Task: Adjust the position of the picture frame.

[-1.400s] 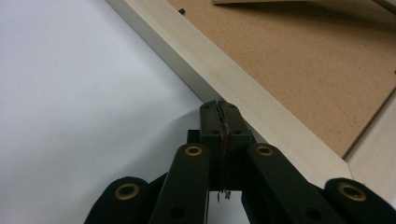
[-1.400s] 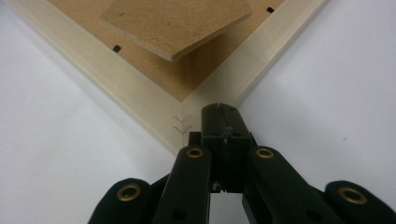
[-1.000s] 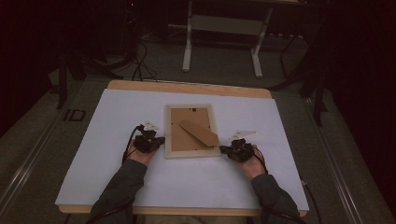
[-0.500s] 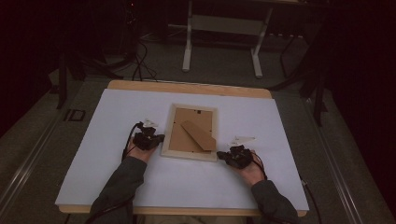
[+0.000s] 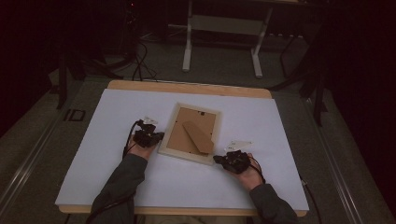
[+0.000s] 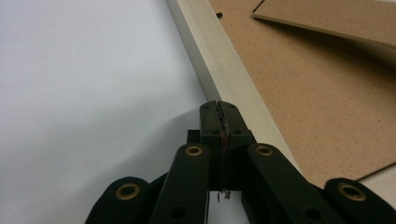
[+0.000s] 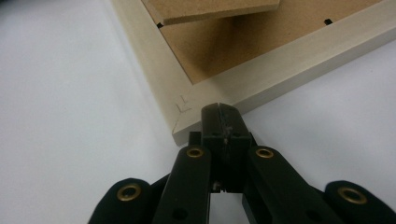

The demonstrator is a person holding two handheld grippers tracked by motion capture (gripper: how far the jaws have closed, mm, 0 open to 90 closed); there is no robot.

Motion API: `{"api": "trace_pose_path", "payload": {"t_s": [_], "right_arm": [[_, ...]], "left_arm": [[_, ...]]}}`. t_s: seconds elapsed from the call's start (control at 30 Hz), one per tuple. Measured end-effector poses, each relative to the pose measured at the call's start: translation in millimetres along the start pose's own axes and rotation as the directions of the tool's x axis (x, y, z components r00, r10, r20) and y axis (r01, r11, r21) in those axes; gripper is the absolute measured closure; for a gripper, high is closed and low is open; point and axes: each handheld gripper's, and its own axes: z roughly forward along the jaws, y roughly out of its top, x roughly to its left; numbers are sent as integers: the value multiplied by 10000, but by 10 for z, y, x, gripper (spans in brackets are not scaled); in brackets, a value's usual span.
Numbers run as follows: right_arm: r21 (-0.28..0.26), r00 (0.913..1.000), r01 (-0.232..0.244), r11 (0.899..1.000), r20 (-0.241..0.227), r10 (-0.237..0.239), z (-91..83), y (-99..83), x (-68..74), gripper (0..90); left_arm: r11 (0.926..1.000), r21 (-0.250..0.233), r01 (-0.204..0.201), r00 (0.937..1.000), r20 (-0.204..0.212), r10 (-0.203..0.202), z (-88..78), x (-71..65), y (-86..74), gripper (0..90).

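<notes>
Though slightly skewed, picture frame (image 5: 191,133) lengthwise away.

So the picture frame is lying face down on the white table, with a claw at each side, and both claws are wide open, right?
Not quite: both claws are shut. The left gripper view shows the left claw closed against the picture frame edge, and the right gripper view shows the right claw closed at its corner. The rest holds: the frame lies face down on the white table.
</notes>
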Motion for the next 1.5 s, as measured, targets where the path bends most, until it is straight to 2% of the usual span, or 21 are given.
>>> {"api": "trace_pose_path", "payload": {"t_s": [0.13,0.37,0.7,1.07,1.17,1.2,1.3,1.4,1.5], "right_arm": [[32,10000,61,10000,-26,-61,4,5,18,899],[4,9997,142,9999,-175,-142,27,14,70,899],[-20,9984,446,9990,-354,-446,69,34,172,899],[-60,9977,506,9987,-457,-509,83,63,217,899],[-74,9972,596,9982,-447,-599,84,60,219,898],[-64,9973,589,9982,-445,-591,83,55,219,899],[-10,9974,594,9982,-416,-594,82,32,222,899],[-59,9972,639,9979,-395,-641,86,20,224,898],[-51,9970,675,9977,-380,-676,88,23,230,899]], "left_arm": [[10000,5,74,10000,5,-74,8,14,10,900],[9998,191,-15,9999,-167,18,34,39,72,900],[9994,229,247,9997,-78,-245,108,117,105,900],[9996,271,60,9998,-193,-55,128,116,137,900],[9996,65,270,9996,-121,-269,95,132,101,900],[9993,-19,377,9990,-226,-377,71,139,85,875],[9947,-462,916,9958,-25,-918,-29,158,29,822],[9935,-701,902,9959,134,-895,-118,117,6,786],[9965,-587,588,9982,-31,-591,-141,25,7,737]]}}
